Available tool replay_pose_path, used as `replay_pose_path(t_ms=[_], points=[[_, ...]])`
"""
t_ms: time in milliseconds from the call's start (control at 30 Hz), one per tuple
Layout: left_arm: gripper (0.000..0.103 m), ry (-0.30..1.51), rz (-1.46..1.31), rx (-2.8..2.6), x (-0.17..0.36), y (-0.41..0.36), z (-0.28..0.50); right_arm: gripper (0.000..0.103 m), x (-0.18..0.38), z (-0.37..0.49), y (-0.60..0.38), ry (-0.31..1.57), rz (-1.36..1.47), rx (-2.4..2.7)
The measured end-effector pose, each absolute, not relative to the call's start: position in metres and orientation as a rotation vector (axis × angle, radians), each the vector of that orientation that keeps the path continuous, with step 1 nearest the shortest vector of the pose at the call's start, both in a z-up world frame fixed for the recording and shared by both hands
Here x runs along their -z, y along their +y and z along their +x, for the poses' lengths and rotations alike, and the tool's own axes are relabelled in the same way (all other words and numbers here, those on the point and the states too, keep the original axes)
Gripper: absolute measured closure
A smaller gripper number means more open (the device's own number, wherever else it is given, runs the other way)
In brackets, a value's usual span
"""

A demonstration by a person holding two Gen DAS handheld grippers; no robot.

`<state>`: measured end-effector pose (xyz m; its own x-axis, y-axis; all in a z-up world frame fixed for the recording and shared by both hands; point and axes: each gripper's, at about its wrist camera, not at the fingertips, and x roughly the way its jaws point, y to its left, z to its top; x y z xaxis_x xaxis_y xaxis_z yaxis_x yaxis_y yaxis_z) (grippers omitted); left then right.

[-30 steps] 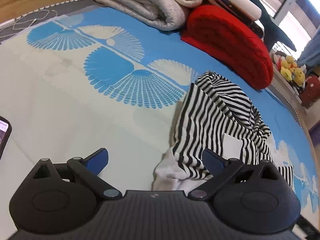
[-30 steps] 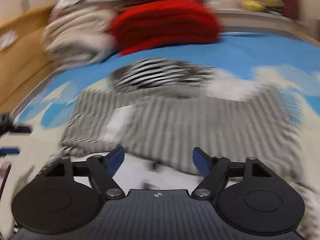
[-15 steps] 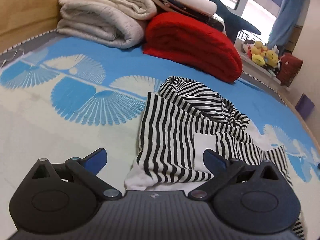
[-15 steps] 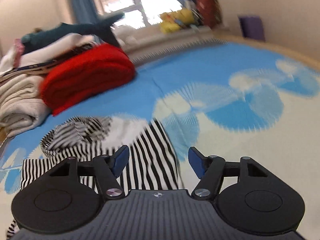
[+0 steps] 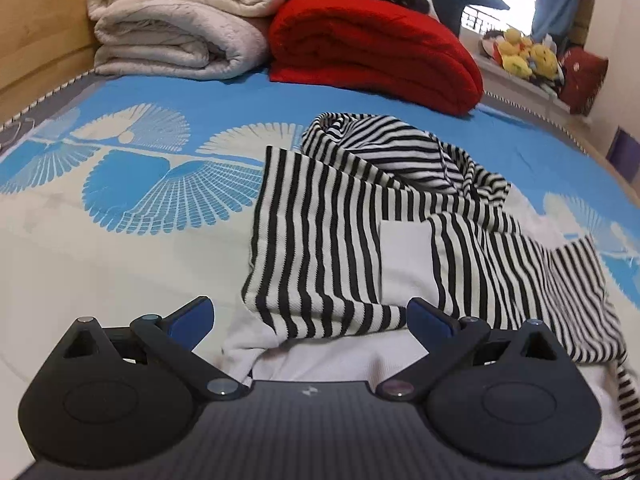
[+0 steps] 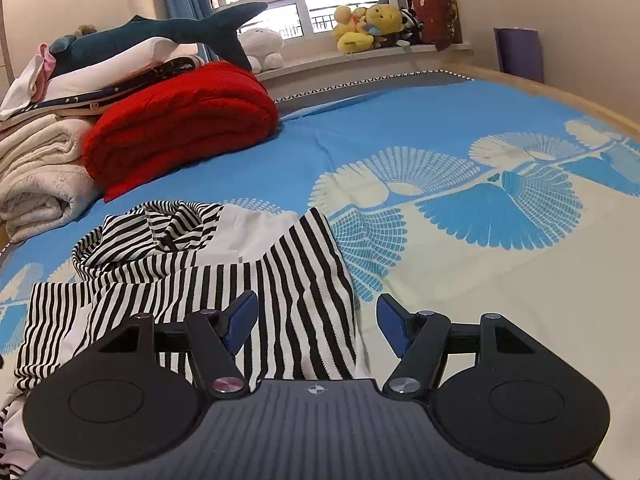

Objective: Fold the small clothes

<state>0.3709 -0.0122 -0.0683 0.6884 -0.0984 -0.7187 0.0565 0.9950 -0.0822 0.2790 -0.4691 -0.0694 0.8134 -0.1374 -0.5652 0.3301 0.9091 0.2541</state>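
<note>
While both grippers hang over the near edge of the garment, I read things like this:

Left gripper point(image 5: 310, 314): jaws apart, nothing pinched; the near left corner of the striped top point(image 5: 332, 248) lies under the gap, and I see no pad pressing on the cloth.

Right gripper point(image 6: 318, 320): jaws apart too, with the near right edge of the top under the gap and its left pad over the stripes; nothing is clamped.

Striped top: it lies on the bedspread point(image 5: 100, 264), crumpled, not flat. A white inner layer shows along the near edge, a white patch point(image 5: 406, 260) sits mid-body, and the far part is bunched in a heap. One striped flap runs off to the right in the left view.

Further out: a red blanket point(image 5: 372, 48) and a cream blanket point(image 5: 176, 28) are stacked at the far left of the bed, well apart from the top. Plush toys point(image 6: 370, 24) sit on the windowsill.

Step in hand: I judge this as lining up for a two-corner pickup; folding proper is not yet begun.

Next move calls for: lowering each gripper onto its near corner, closing on both layers, then pulling the cloth taut and flat. The bunched far end will likely need spreading first.
</note>
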Motion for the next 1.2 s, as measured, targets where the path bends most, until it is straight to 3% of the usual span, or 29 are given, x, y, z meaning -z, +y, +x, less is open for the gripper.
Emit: replay_pose_path(t_ms=[800, 933, 1100, 1167, 1200], points=[[0.001, 0.799, 0.043, 0.121, 0.071, -0.03, 0.363, 0.035, 0.074, 0.283, -0.475, 0.583, 0.374, 0.28], [0.001, 0.685, 0.017, 0.167, 0.025, -0.013, 0.361, 0.034, 0.039, 0.278, -0.482, 0.479, 0.406, 0.303], [0.0, 0.49, 0.133, 0.055, -0.029, 0.0, 0.43, 0.022, -0.044, 0.336, -0.477, 0.331, 0.392, 0.163], [0.0, 0.543, 0.155, 0.044, -0.024, -0.005, 0.488, 0.009, -0.067, 0.394, -0.458, 0.339, 0.346, 0.087], [0.0, 0.604, 0.133, 0.062, -0.015, -0.007, 0.518, 0.009, -0.071, 0.426, -0.447, 0.358, 0.333, 0.047]])
